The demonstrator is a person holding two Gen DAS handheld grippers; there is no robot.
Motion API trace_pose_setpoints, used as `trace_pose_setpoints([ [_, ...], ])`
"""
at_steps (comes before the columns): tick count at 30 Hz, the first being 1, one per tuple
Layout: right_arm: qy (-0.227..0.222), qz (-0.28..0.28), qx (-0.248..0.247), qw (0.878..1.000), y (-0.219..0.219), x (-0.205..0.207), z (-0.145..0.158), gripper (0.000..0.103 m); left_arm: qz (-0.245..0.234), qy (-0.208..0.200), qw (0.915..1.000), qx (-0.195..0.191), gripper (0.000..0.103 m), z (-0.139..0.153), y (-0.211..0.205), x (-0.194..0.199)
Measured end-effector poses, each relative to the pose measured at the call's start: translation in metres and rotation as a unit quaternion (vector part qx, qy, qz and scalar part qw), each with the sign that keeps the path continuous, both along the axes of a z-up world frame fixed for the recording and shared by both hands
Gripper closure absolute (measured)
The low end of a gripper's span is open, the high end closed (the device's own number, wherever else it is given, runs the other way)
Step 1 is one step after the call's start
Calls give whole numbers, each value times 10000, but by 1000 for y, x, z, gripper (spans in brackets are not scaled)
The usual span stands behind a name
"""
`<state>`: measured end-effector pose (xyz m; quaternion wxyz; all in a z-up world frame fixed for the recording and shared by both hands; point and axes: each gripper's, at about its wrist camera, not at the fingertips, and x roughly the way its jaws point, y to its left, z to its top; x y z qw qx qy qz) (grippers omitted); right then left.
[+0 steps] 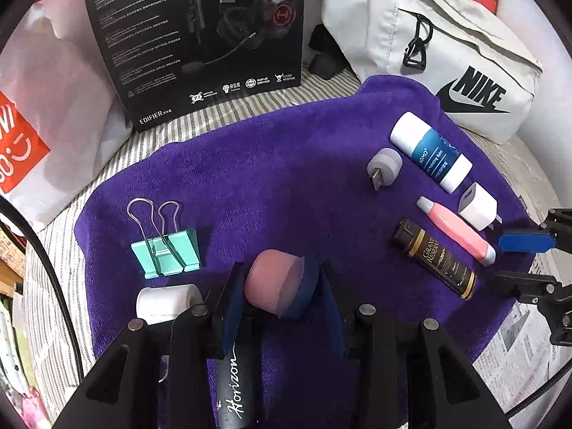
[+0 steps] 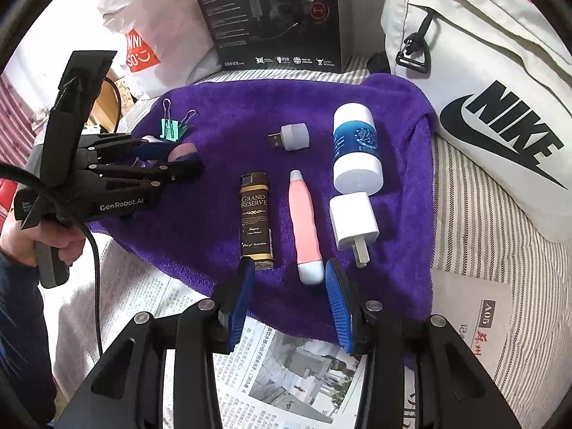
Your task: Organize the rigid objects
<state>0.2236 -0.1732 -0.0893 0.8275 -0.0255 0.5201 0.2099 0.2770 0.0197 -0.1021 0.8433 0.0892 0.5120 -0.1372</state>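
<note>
On the purple towel [image 1: 286, 164], my left gripper [image 1: 280, 268] is shut on a pink cylinder [image 1: 271, 282], which sits between its dark blue pads. Beside it lie a teal binder clip [image 1: 164, 254], a white roll [image 1: 168, 300] and a black "Horizon" tube [image 1: 234, 389]. My right gripper [image 2: 290, 271] is open with nothing between its blue pads [image 2: 243, 300], just short of a row of items. The row holds a dark lighter [image 2: 255, 218], a pink pen-shaped item [image 2: 305, 221], a white charger plug [image 2: 354, 221], a white-and-blue bottle [image 2: 355, 146] and a small USB lamp [image 2: 291, 137].
A black headset box [image 1: 200, 35] stands behind the towel, with a white Nike bag [image 2: 500, 118] at the back right. A plastic bag [image 1: 46, 114] lies on the left. Newspaper [image 2: 286, 371] covers the striped sheet in front. A hand [image 2: 53, 239] holds the left gripper's handle.
</note>
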Motion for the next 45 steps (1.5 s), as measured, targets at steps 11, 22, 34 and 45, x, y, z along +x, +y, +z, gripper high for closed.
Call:
trace_pose_setpoints([
  [11, -17, -133, 113, 9998, -15, -8, 9, 57, -65, 157, 9997, -162, 54, 8, -2, -15],
  [22, 6, -337, 178, 9993, -20, -13, 9, 47, 50, 86, 9999, -10, 38, 29, -4, -60],
  [34, -39, -382, 31, 9993, 1, -12, 5, 19, 681, -10, 9977, -59, 17, 30, 17, -77],
  [45, -18, -590, -21, 9983, 6, -15, 9, 5, 881, 36, 9952, 415, 9, 29, 24, -105],
])
